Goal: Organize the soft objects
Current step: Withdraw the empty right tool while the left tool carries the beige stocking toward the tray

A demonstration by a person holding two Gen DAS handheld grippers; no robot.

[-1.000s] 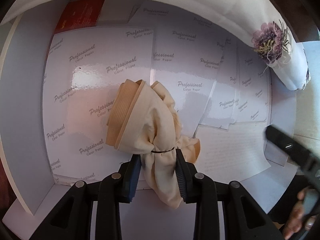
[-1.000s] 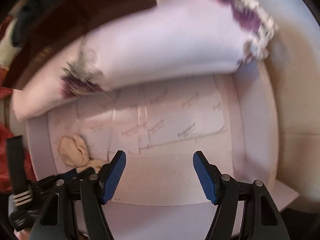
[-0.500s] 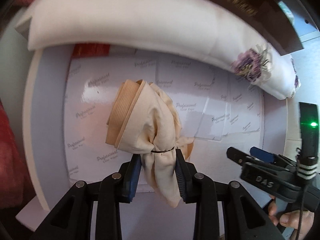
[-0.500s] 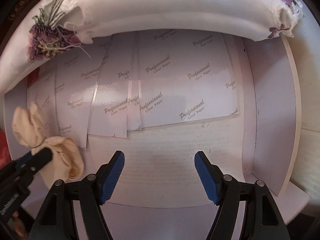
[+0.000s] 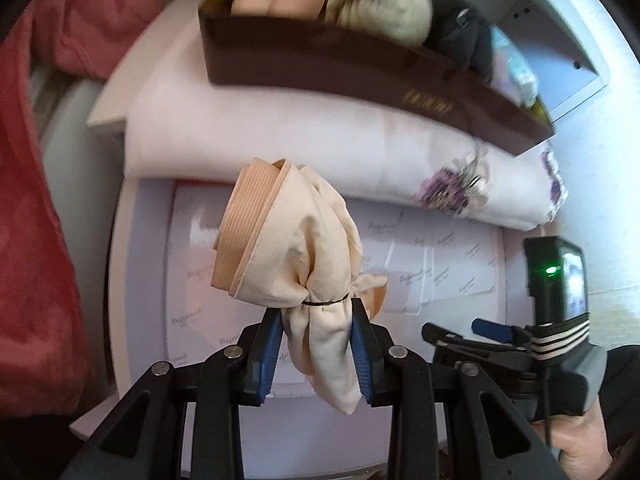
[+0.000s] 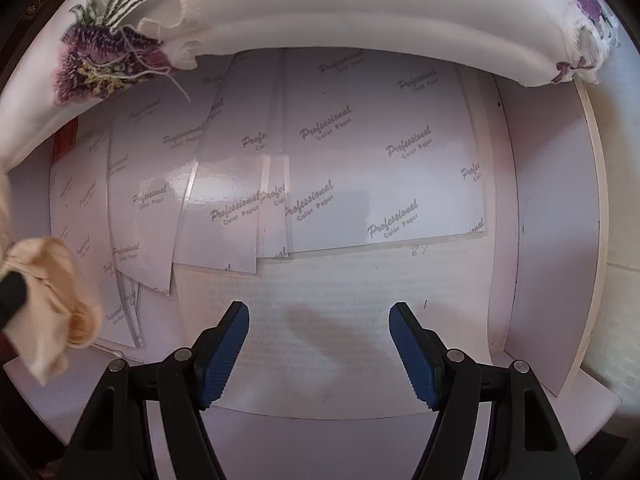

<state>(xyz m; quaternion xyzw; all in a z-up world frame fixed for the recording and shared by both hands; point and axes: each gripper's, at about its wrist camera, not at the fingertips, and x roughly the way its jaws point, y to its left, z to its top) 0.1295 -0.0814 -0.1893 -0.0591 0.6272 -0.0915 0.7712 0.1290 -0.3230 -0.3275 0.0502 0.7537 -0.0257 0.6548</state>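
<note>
My left gripper (image 5: 316, 344) is shut on a beige cloth bundle (image 5: 292, 248) tied with a thin black band, held up above the white box. The same beige bundle (image 6: 48, 304) shows at the left edge of the right wrist view. My right gripper (image 6: 319, 336) points down into the white box (image 6: 552, 240) and stands open with nothing between its fingers. The right gripper (image 5: 492, 332) also appears at the right of the left wrist view, in a person's hand (image 5: 576, 448).
Glossy paper sheets (image 6: 360, 160) printed "Professional Color Paper" line the box floor. A folded white cloth (image 5: 320, 140) with purple embroidered flowers lies along the far rim. Behind it a dark brown box (image 5: 360, 68) holds more soft items. Red fabric (image 5: 36, 200) lies at left.
My left gripper has risen with the beige bundle, so the brown box and red fabric came into view. The right gripper has sunk closer to the box floor, still open.
</note>
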